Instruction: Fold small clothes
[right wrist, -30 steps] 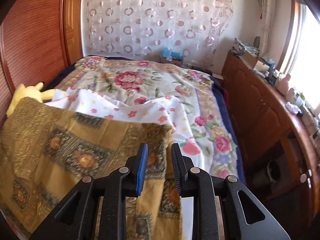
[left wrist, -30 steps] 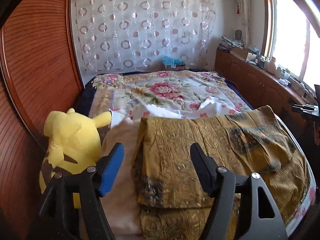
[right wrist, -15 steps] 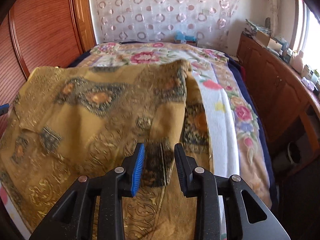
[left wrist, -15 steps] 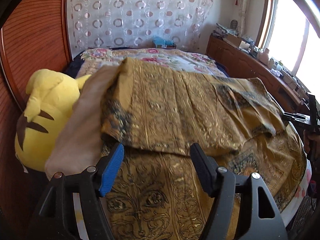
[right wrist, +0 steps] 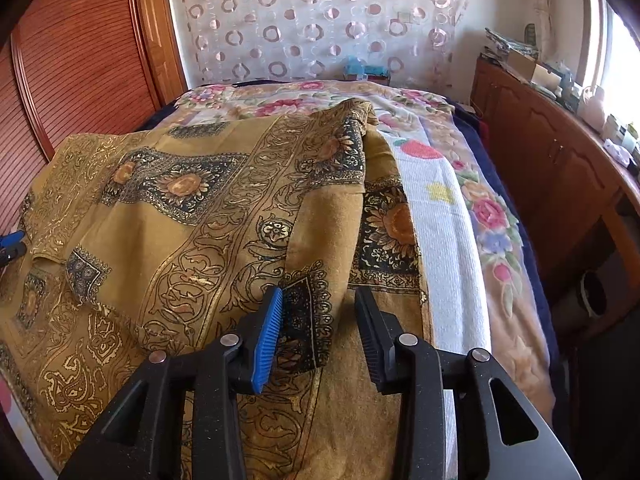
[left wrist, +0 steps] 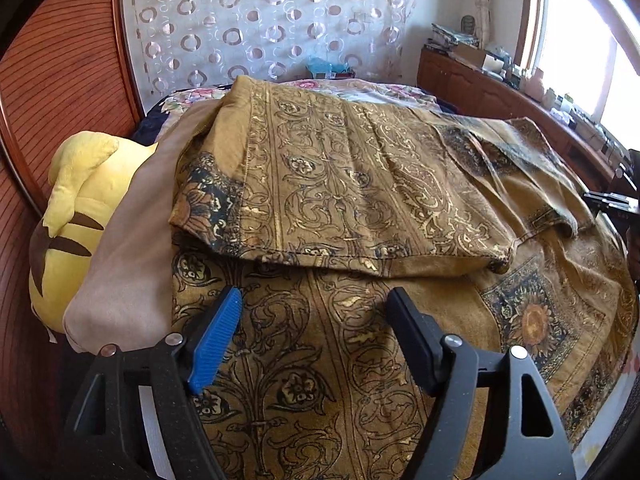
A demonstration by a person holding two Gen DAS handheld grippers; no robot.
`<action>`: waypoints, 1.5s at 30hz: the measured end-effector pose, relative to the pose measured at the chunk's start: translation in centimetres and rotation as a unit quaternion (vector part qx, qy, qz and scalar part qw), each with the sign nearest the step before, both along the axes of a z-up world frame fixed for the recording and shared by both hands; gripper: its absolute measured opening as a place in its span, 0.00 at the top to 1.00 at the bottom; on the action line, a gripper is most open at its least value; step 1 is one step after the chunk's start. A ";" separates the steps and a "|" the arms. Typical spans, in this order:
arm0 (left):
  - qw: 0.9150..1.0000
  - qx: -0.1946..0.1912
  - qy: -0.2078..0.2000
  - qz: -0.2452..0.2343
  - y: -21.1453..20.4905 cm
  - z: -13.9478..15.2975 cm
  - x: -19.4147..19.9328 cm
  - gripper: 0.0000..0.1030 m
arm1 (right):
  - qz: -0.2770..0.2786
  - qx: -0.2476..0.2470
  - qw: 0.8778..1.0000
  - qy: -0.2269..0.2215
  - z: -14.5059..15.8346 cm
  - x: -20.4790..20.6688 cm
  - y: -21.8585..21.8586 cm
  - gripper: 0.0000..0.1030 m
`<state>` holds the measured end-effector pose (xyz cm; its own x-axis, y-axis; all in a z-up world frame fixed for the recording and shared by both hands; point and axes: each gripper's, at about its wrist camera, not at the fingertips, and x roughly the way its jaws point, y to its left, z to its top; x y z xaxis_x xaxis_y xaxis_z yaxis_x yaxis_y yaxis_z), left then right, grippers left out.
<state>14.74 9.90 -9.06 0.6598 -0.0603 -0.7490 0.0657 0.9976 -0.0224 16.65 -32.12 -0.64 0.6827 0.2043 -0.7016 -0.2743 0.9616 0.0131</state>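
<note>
Matt gold-printed cloth garment [left wrist: 360, 184] — plush toy [left wrist: 80, 216], glossy wood headboard [left wrist: 60, 92]

A folded-over flap of the gold cloth [left wrist: 340, 184] hides the layer beneath it and most of the bed [right wrist: 472, 216]. The cloth's near edge runs off the bottom of both views, behind the tool bodies. A yellow plush [left wrist: 80, 216] is half covered by beige fabric [left wrist: 124, 256], its lower part out of sight. The right tool [left wrist: 612, 200] shows only as a sliver at the left view's right edge; the left tool [right wrist: 12, 244] only as a blue tip at the right view's left edge. Clutter on the sideboard [right wrist: 560, 76] is too small to identify.
</note>
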 end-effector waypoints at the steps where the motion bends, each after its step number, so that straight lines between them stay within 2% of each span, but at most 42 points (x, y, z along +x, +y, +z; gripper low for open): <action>1: 1.000 0.007 0.002 -0.001 -0.2 -0.1 0.0 0.24 | 0.000 -0.005 1.000 -0.002 -0.2 -0.1 0.1 0.61; 6: 1.000 0.021 0.002 -0.002 -0.5 -0.1 -0.1 0.23 | -0.001 -0.008 1.000 -0.004 -1.0 0.4 0.6 0.61; 12: 1.000 -0.021 -0.021 0.008 1.0 1.0 -0.6 0.23 | -0.003 -0.011 1.000 -0.004 -1.1 0.6 0.7 0.58; 13: 0.999 -0.028 -0.033 0.013 1.5 1.5 -0.8 0.26 | -0.003 -0.011 1.000 -0.004 -1.1 0.7 0.7 0.58; 15: 0.998 -0.039 -0.047 0.020 2.2 2.2 -0.9 0.40 | -0.002 -0.011 1.000 -0.004 -1.2 0.7 0.7 0.58; 16: 0.997 -0.042 -0.052 0.024 2.6 2.6 -0.8 0.42 | -0.002 -0.011 1.000 -0.004 -1.2 0.7 0.6 0.58; 23: 0.994 -0.023 -0.084 0.073 5.0 4.2 0.4 0.44 | -0.002 -0.010 1.000 -0.004 -1.2 0.7 0.6 0.58; 25: 0.994 -0.027 -0.080 0.072 5.5 4.0 1.0 0.50 | -0.002 -0.010 1.000 -0.004 -1.1 0.7 0.6 0.58; 27: 0.995 -0.029 -0.066 0.072 5.8 3.5 1.8 0.64 | -0.002 -0.011 1.000 -0.004 -1.1 0.7 0.6 0.58; 32: 0.996 -0.039 -0.039 0.065 6.2 2.0 2.6 0.68 | -0.002 -0.010 1.000 -0.004 -1.1 0.7 0.6 0.58; 34: 0.997 -0.041 -0.034 0.058 6.0 1.6 2.6 0.75 | -0.002 -0.010 1.000 -0.004 -1.1 0.7 0.6 0.58; 35: 0.997 -0.042 -0.034 0.054 5.9 1.6 2.5 0.89 | -0.001 -0.010 1.000 -0.004 -1.1 0.7 0.6 0.58; 36: 0.997 -0.041 -0.037 0.050 5.7 1.6 2.3 0.95 | -0.001 -0.010 1.000 -0.005 -1.1 0.7 0.6 0.58; 41: 0.997 -0.033 -0.053 0.036 4.3 2.8 1.5 0.97 | -0.004 -0.011 1.000 -0.009 -0.9 0.6 0.5 0.58; 43: 0.998 -0.029 -0.056 0.029 3.8 3.3 1.5 0.97 | 0.010 0.006 1.000 0.002 -1.0 0.9 0.5 0.61; 45: 0.998 -0.029 -0.057 0.024 3.6 3.7 1.6 0.98 | 0.012 0.002 1.000 0.009 -0.9 1.2 0.8 0.64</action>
